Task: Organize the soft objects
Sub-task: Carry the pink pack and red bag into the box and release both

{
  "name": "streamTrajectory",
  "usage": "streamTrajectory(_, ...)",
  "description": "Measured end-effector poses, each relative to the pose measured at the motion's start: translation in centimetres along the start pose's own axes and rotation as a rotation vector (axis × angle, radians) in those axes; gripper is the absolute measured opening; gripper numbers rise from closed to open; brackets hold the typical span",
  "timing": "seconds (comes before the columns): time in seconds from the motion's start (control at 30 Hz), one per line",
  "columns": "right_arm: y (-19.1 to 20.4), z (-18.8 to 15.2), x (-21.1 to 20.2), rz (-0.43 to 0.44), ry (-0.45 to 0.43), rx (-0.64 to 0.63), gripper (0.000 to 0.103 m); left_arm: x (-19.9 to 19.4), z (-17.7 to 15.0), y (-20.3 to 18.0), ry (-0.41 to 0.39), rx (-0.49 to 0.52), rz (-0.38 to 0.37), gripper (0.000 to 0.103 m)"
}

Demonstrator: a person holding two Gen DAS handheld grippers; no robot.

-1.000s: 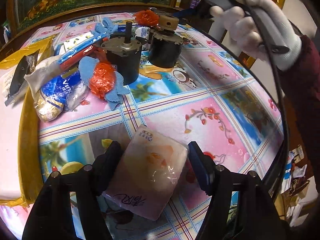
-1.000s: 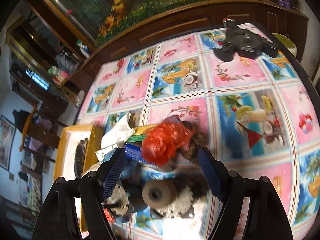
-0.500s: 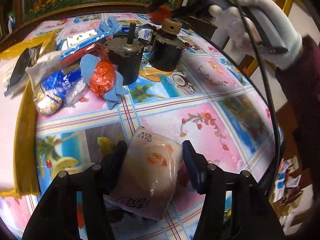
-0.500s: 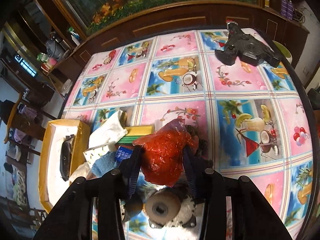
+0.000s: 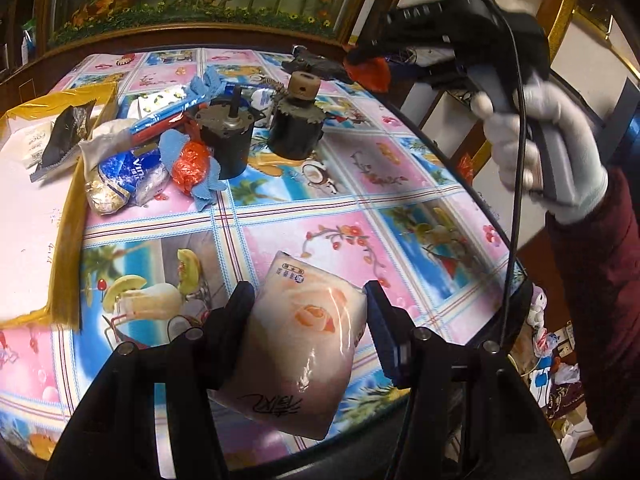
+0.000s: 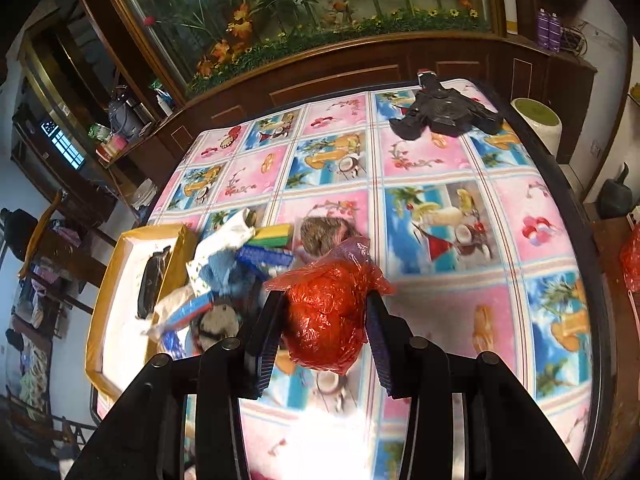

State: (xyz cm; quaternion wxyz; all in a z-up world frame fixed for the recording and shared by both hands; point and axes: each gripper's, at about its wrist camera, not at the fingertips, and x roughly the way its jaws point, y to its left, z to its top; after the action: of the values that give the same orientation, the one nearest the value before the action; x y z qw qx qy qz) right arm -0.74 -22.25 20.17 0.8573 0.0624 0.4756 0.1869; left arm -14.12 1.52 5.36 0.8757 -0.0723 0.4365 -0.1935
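My left gripper is shut on a pink tissue pack with a rose print and holds it above the table's near edge. My right gripper is shut on a crumpled red plastic bag, lifted above the table; it also shows in the left wrist view, held by a white-gloved hand. A pile of soft things lies on the table: a second red bag on blue cloth, a blue wrapper and white packets.
Two dark motors stand beside the pile. A yellow-rimmed white tray with a black packet lies at the left. A black device sits at the table's far corner. The patterned tablecloth covers the table.
Both grippers closed on their objects and lifted: the left took the tissue pack, the right took the red bag and raised it clear of the pile.
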Motion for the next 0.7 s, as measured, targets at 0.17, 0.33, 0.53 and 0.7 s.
streamTrajectory(0.17, 0.4, -3.8, -2.2, 0.025, 0.014, -0.030, 0.040, -2.5, -0.3, 0.4, -0.049, -0.018, -0.002, 0.055)
streamTrajectory(0.33, 2.4, -5.6, -3.0, 0.079, 0.035, -0.059, 0.040, -5.2, 0.0, 3.3, -0.101, -0.071, 0.046, 0.055)
streamTrajectory(0.53, 7.3, -5.8, -1.7, 0.172, 0.056, -0.117, 0.040, -8.4, 1.2, 10.3, -0.151, -0.166, 0.161, 0.055)
streamTrajectory(0.7, 12.2, -5.4, 0.8, 0.275, 0.080, -0.159, 0.040, -9.3, 3.5, 17.0, -0.166, -0.249, 0.217, 0.055)
